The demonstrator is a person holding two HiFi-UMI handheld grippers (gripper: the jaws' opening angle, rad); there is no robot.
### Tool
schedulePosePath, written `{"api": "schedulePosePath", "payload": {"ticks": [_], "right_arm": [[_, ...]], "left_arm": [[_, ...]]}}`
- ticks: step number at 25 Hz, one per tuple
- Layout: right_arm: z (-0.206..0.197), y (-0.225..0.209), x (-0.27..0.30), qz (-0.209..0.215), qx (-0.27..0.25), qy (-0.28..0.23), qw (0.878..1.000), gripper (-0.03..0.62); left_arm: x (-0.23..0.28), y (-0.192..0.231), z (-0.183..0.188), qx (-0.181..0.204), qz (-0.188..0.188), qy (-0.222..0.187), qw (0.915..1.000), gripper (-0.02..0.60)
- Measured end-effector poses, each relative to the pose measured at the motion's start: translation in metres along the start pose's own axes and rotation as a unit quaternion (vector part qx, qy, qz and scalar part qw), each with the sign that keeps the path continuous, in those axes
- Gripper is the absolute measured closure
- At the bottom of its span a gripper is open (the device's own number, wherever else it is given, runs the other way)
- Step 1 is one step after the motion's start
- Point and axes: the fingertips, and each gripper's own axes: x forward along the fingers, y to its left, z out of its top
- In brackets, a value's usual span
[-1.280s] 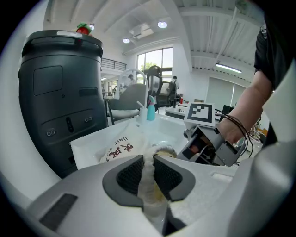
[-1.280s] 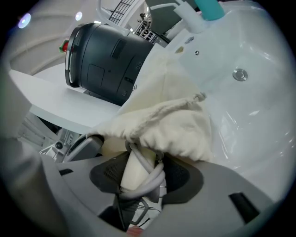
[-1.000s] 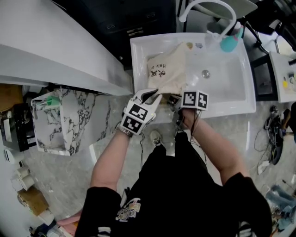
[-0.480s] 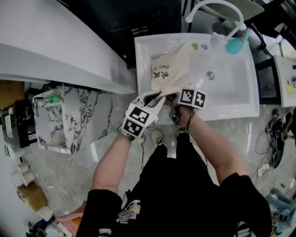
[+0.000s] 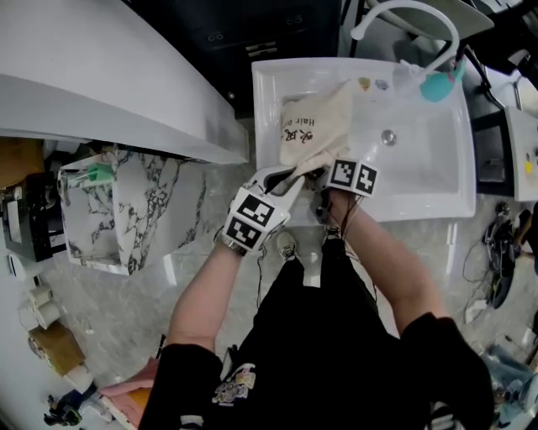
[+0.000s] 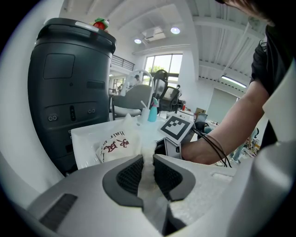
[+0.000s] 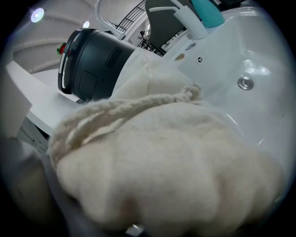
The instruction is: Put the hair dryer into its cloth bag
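Over the sink's point(image 5: 420, 164) near rim, clamping left gripper point(image 5: 294, 176) on cloth bag point(image 5: 315, 130) lying along the sink's left side; burying right gripper point(image 5: 321, 176) in cloth, grip unreadable. Behind the sink, crowding: faucet point(image 5: 403, 7), teal bottle point(image 5: 439, 84); below, marble floor point(image 5: 109, 311).

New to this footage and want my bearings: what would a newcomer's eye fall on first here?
The cream cloth bag with red print, lying bulging in the left half of the white sink. Next, the left hand-held gripper, shut on the bag's near edge, with the right hand-held gripper close beside it, its view filled by cloth.
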Motion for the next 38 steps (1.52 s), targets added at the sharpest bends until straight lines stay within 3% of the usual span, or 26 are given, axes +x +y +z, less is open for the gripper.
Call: {"api": "schedulePosePath", "payload": {"ticks": [13,16,24,32,38], "right_arm": [[-0.003,-0.003,0.002,-0.010,-0.020,0.019,1.000,0.370],[-0.007,0.000,0.000,-0.008,-0.032,0.034,0.999,0.318],[-0.018,0.004,-0.015,-0.006,-0.050,0.047,0.998,0.299],[-0.030,0.014,-0.044,0.009,-0.059,0.046,0.997,0.306],[-0.028,0.025,-0.079,0.019,-0.095,0.030,0.995,0.309]], "left_arm": [[0.000,0.004,-0.005,-0.007,0.010,0.005,0.9999,0.520],[-0.001,0.006,-0.007,-0.008,0.017,0.005,0.9998,0.503],[-0.010,0.005,-0.010,-0.010,0.025,0.003,0.9996,0.463],[-0.026,0.002,-0.005,-0.018,0.027,-0.022,0.9992,0.463],[-0.046,-0.001,0.007,-0.034,0.028,-0.052,0.9977,0.463]]}}
